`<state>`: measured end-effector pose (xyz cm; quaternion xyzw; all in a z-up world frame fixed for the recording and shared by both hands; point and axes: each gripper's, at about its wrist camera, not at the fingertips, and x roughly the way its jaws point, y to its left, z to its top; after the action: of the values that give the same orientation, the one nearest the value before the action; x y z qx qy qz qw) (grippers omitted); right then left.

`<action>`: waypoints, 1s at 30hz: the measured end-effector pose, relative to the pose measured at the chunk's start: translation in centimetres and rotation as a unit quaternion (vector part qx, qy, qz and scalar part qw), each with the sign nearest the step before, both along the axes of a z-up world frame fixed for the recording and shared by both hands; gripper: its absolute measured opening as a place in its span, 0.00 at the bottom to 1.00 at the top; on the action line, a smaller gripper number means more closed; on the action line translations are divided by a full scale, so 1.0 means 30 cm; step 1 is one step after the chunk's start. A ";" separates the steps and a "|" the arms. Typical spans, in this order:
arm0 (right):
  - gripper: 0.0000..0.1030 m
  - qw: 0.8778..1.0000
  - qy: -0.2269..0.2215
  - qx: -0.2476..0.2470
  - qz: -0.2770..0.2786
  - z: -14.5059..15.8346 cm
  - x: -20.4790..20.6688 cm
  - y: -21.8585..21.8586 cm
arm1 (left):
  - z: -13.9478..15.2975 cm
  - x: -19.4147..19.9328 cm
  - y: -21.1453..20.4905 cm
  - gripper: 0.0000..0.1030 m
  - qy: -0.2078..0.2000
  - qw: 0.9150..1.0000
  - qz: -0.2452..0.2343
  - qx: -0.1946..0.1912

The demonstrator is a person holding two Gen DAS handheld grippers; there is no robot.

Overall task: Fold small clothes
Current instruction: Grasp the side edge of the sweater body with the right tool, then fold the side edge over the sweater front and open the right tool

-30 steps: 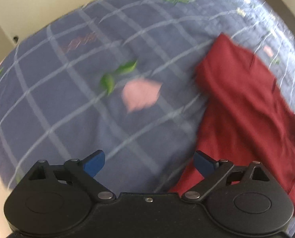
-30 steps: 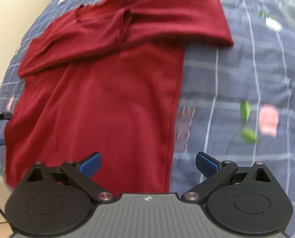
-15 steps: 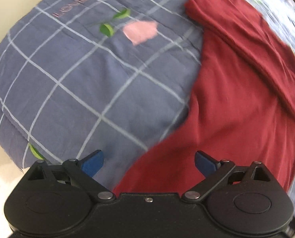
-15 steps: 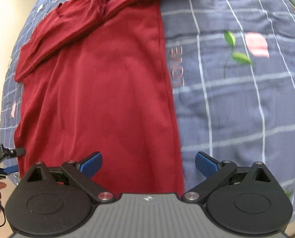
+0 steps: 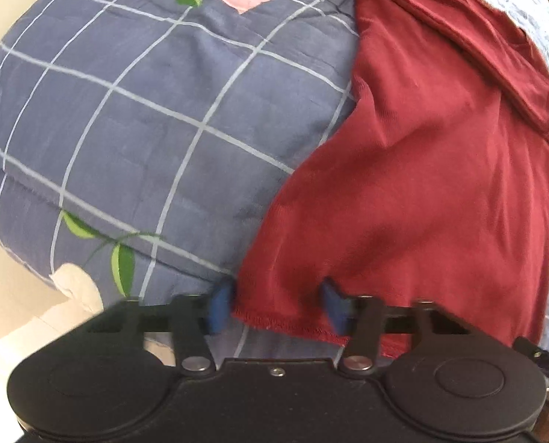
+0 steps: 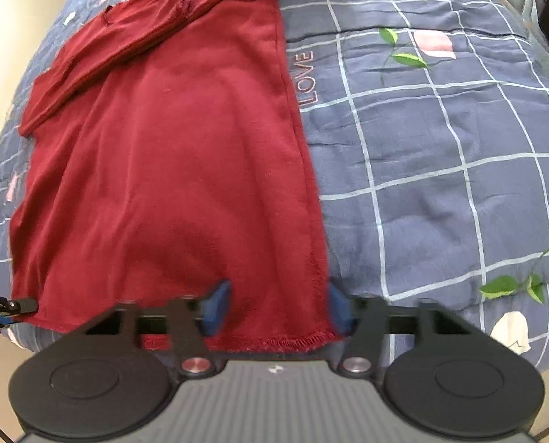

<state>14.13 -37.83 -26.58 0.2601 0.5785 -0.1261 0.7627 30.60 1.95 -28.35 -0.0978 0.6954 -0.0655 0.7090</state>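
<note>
At the near hem of the dark red knit top (image 6: 171, 170), spread on the blue checked quilt (image 6: 440, 170), your left gripper (image 5: 274, 306) and right gripper (image 6: 276, 308) have just been closing, each half-shut astride a hem corner; whether the pads press yet, I cannot tell. Lift early and a corner may slip out.

Bare quilt (image 6: 440, 170) lies open beside the red garment (image 6: 171, 170).
</note>
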 end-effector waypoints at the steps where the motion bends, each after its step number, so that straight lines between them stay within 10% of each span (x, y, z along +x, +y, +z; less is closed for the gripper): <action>1: 0.23 1.000 -0.004 -0.003 0.004 0.009 0.002 -0.001 | 0.007 -0.009 0.011 0.22 0.000 1.000 0.005 -0.014; 3: 0.09 1.000 -0.014 -0.010 0.019 0.036 -0.002 0.017 | 0.028 -0.029 0.034 0.14 -0.005 1.000 0.006 -0.027; 23: 0.09 0.994 -0.033 -0.073 0.079 0.095 -0.110 0.103 | 0.160 -0.189 0.066 0.09 -0.040 0.999 -0.002 -0.034; 27: 0.54 0.988 -0.037 -0.113 0.097 0.098 -0.118 0.128 | 0.173 -0.197 0.046 0.29 -0.056 0.998 -0.018 -0.015; 30: 0.79 0.975 -0.050 -0.165 0.142 0.113 -0.131 0.181 | 0.171 -0.186 0.030 0.66 -0.079 0.996 -0.032 0.028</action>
<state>10.19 -32.39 -23.18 0.0524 0.5422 -0.0972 0.8330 25.02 2.86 -23.22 -0.0498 0.6416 -0.0762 0.7616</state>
